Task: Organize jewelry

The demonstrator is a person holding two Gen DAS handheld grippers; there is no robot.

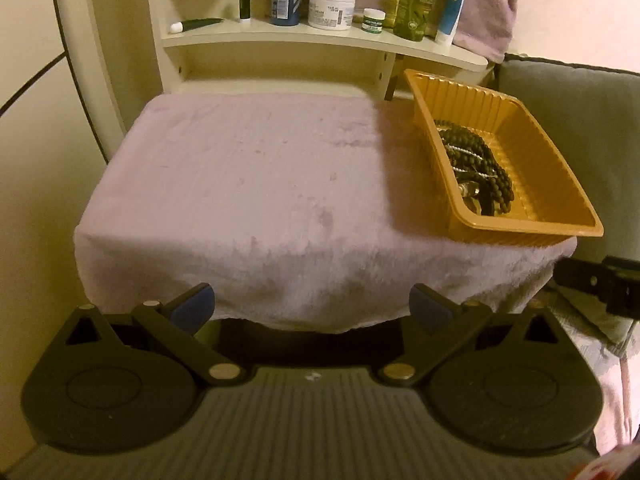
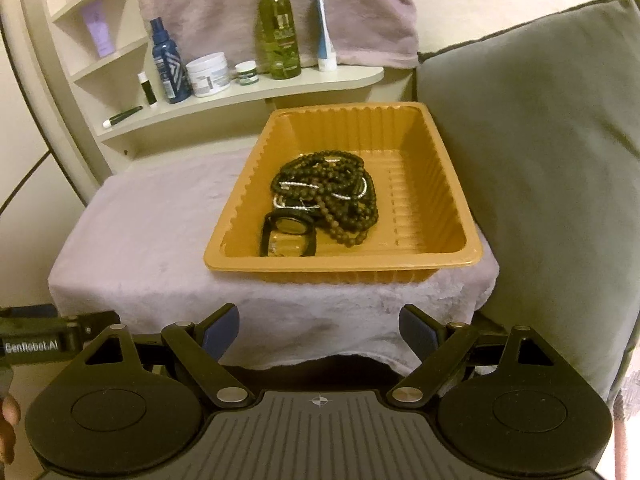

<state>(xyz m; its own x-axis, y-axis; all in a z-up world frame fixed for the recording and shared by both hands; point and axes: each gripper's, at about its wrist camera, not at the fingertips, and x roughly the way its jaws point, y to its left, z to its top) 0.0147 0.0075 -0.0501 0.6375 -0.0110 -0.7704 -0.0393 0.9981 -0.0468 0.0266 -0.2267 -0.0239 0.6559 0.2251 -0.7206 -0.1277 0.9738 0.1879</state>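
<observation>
Both grippers were spread wide and held nothing: the left gripper (image 1: 312, 304) hung off the near edge of the tabletop (image 1: 248, 184), and the right gripper (image 2: 319, 328) sat back from the tray (image 2: 440, 264), facing it squarely. All the jewelry I could see lay inside that tray: a tangle of beads (image 2: 336, 196) heaped in the middle, with a watch (image 2: 287, 236) against the near wall, touching the heap.

I judged the scene would fit two stages equally. Either the pieces were heaped there waiting to be pulled out and sorted, or they had been gathered into the tray and the job was near its end. So I committed to no reach. If a piece did need handling, I reckoned the strands would snag on one another, so a pinch on a single loop at the edge of the heap and a slow lift would serve best, with the other gripper steadying the light tray by its rim.

From the right wrist I looked almost straight into the tray and could make out the watch's face and strap. From the left wrist the tray (image 1: 520, 232) sat far to the right, its wall hiding part of the beads (image 1: 476, 164), but that view showed the whole bare stretch of covered tabletop beside it. A shelf (image 1: 320, 36) of bottles stood behind.
</observation>
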